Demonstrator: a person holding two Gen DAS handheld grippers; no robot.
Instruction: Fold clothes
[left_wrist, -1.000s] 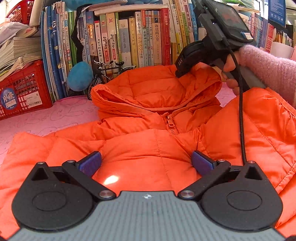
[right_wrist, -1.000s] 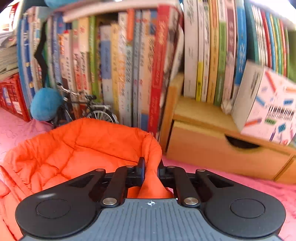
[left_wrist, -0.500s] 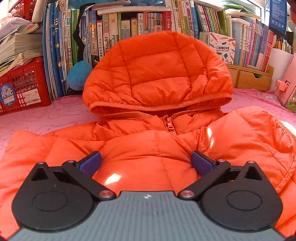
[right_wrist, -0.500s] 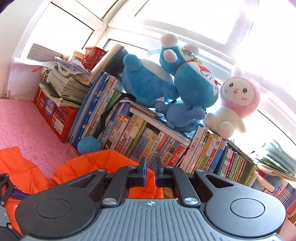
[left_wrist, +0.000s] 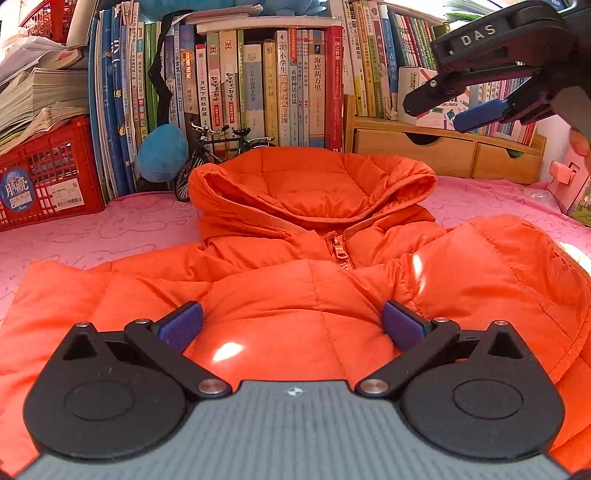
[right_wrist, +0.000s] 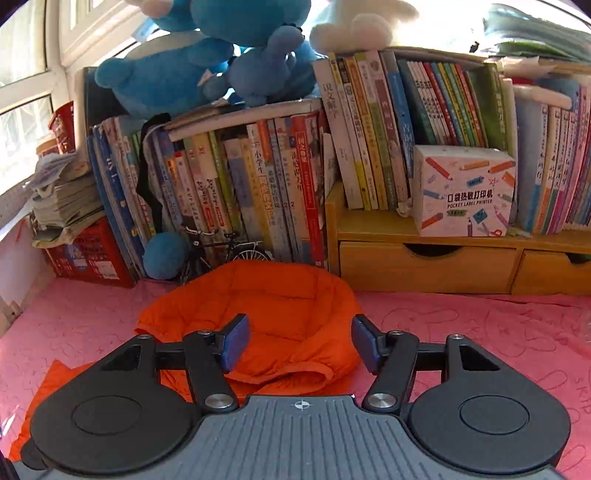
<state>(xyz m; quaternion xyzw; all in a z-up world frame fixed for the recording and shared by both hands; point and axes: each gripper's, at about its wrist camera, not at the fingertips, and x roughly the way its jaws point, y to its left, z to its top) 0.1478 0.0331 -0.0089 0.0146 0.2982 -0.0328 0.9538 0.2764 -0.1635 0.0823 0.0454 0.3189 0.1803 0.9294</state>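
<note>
An orange puffer jacket (left_wrist: 295, 295) lies zipped, front up, on the pink tablecloth (left_wrist: 110, 229). Its hood (left_wrist: 314, 184) lies open and flat behind the collar. My left gripper (left_wrist: 291, 325) stands open low over the chest, and the fabric bulges between its blue pads without being pinched. My right gripper (right_wrist: 299, 343) hovers above the hood (right_wrist: 266, 306) with its jaws opening and nothing between them. In the left wrist view the right gripper (left_wrist: 432, 113) hangs in the air at the upper right, held by a hand.
A row of upright books (left_wrist: 258, 81) lines the back, with a red crate (left_wrist: 44, 173), a blue ball (left_wrist: 162, 153) and a toy bicycle (left_wrist: 218, 147) in front. A wooden drawer shelf (right_wrist: 424, 258) holds a label-printer box (right_wrist: 463, 192). Plush toys (right_wrist: 207, 55) sit on top.
The right gripper was shut on the hood and raised it upright. It has let go and risen to the upper right, and the hood has dropped flat. The left gripper has not moved.
</note>
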